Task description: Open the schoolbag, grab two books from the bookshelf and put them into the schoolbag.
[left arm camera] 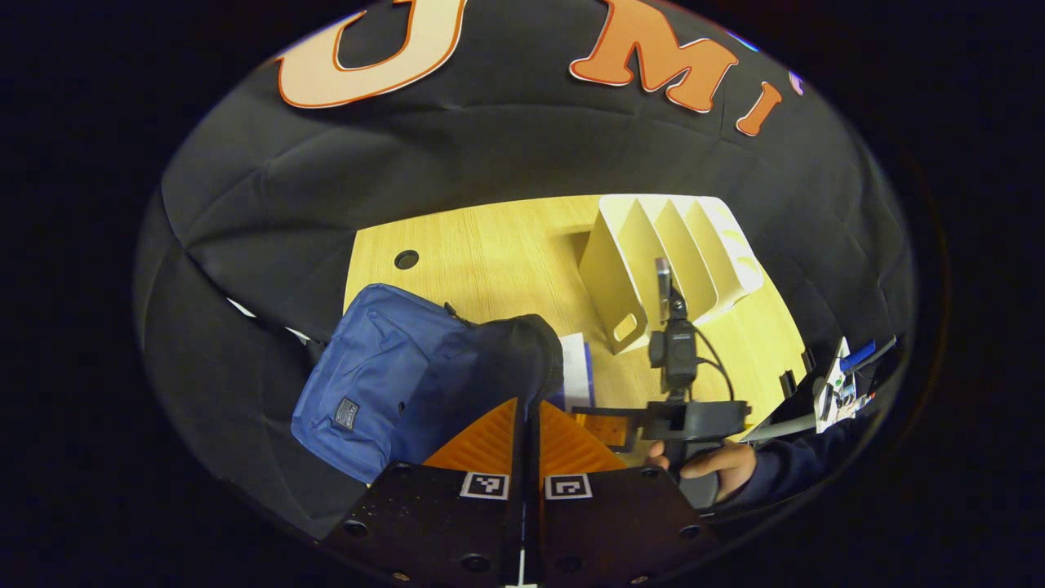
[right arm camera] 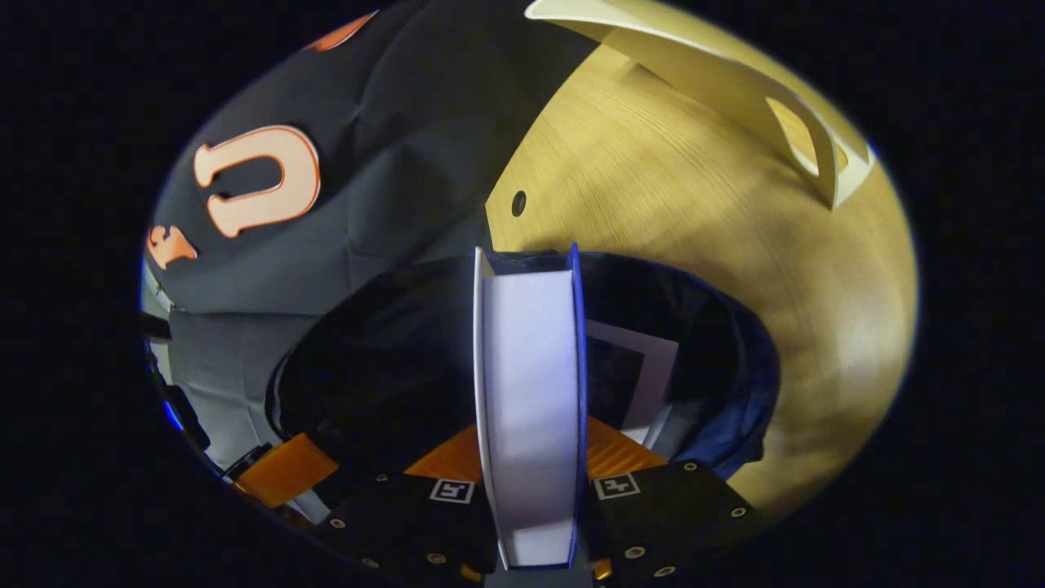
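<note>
The right gripper grips a book edge-up over the open schoolbag at 6 o'clock; the left gripper pinches the schoolbag's rim, fingers together; the bookshelf stands at 1 o'clock.

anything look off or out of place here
Nothing stands out. The blue fabric schoolbag sits open on the light wooden table, the right tool holds a white-paged, blue-covered book edge-up over the bag's mouth, and the cream slotted bookshelf stands upright and empty. No spill or damage shows.
</note>
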